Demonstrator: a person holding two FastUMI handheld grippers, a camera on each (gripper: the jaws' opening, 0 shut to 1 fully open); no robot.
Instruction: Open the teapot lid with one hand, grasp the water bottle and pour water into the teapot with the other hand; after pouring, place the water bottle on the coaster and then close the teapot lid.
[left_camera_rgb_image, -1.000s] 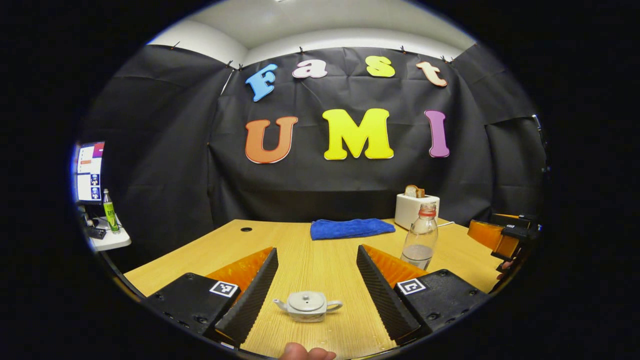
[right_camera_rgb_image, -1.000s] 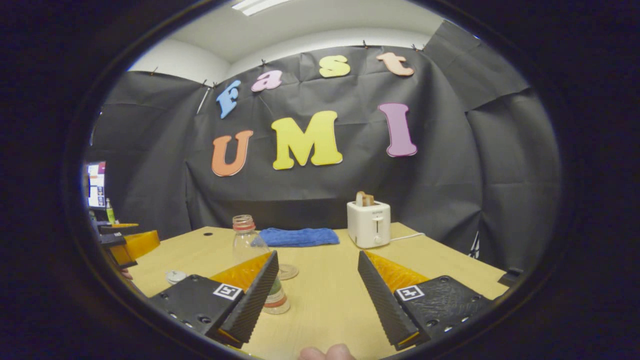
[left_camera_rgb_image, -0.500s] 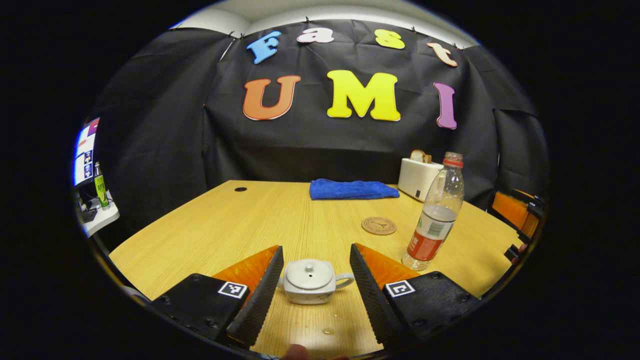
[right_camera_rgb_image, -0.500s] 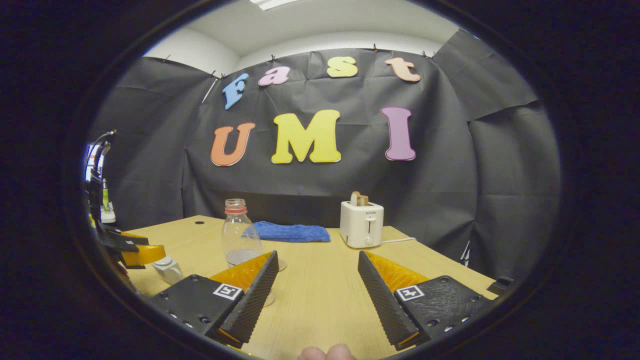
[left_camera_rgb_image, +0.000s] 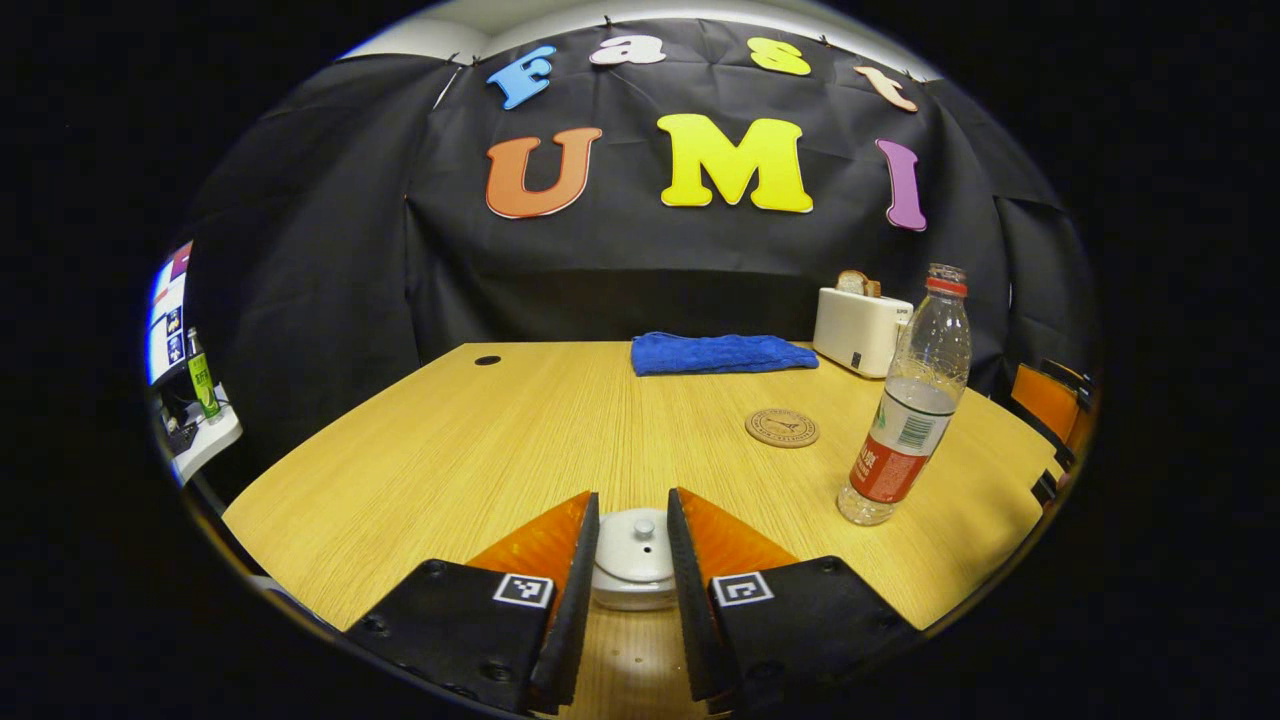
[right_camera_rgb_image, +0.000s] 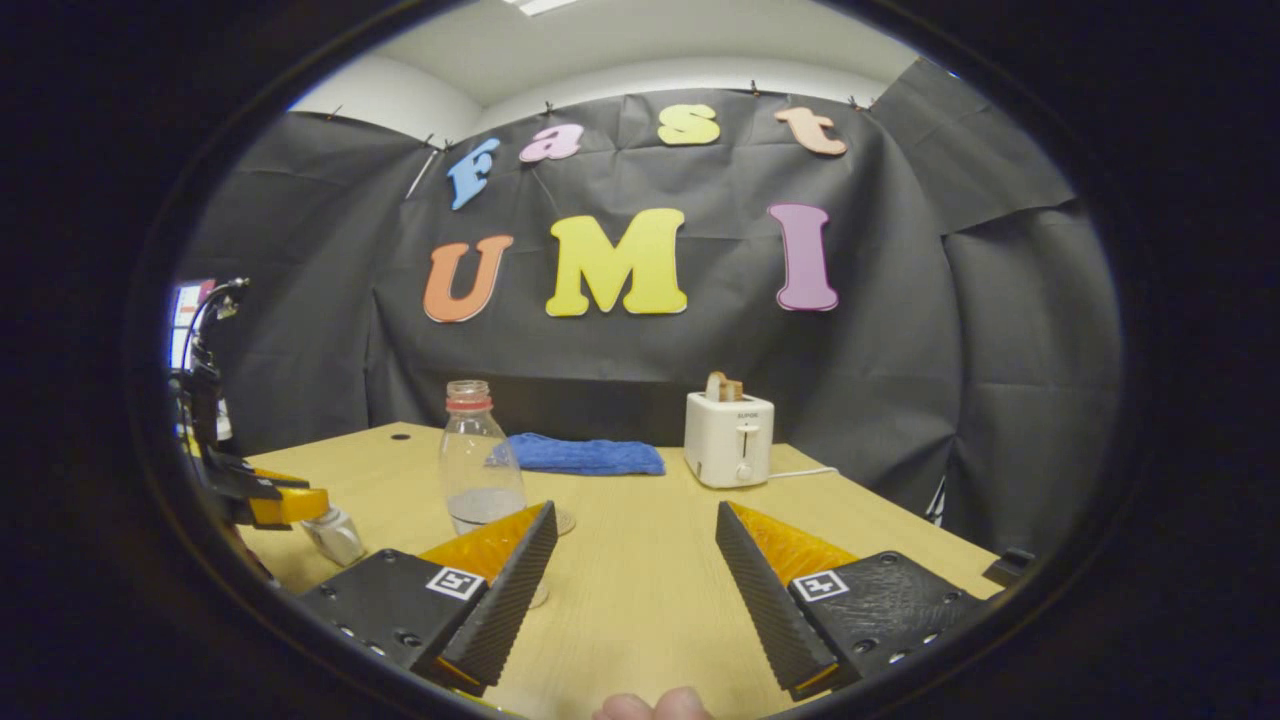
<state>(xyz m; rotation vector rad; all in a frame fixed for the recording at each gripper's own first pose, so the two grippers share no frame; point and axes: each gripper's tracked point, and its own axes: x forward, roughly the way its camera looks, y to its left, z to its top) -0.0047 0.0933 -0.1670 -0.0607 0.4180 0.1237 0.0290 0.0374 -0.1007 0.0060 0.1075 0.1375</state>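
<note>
The white teapot (left_camera_rgb_image: 632, 590) stands near the table's front edge, its lid (left_camera_rgb_image: 634, 535) in place. My left gripper (left_camera_rgb_image: 632, 500) has narrowed to a small gap around the lid. The knob sits mid-gap, apart from both fingers; whether the pads press on the lid's sides is unclear. A capless plastic water bottle (left_camera_rgb_image: 905, 420), about half full, stands upright to the right, with the round coaster (left_camera_rgb_image: 782, 427) behind it. In the right gripper view my right gripper (right_camera_rgb_image: 634, 510) is open over bare table. The bottle (right_camera_rgb_image: 480, 470) stands beyond its left finger, and the left gripper (right_camera_rgb_image: 300, 505) over the teapot (right_camera_rgb_image: 335, 535) is farther left.
A blue towel (left_camera_rgb_image: 722, 353) and a white toaster (left_camera_rgb_image: 860, 330) holding bread sit at the table's far edge. A side shelf with a monitor and a green bottle (left_camera_rgb_image: 200, 375) is at the left. A thumb (right_camera_rgb_image: 650, 705) shows at the bottom of the right gripper view.
My left gripper moved forward and down over the teapot, and its fingers closed in from wide open to a narrow gap around the lid. The right gripper barely shifted.
</note>
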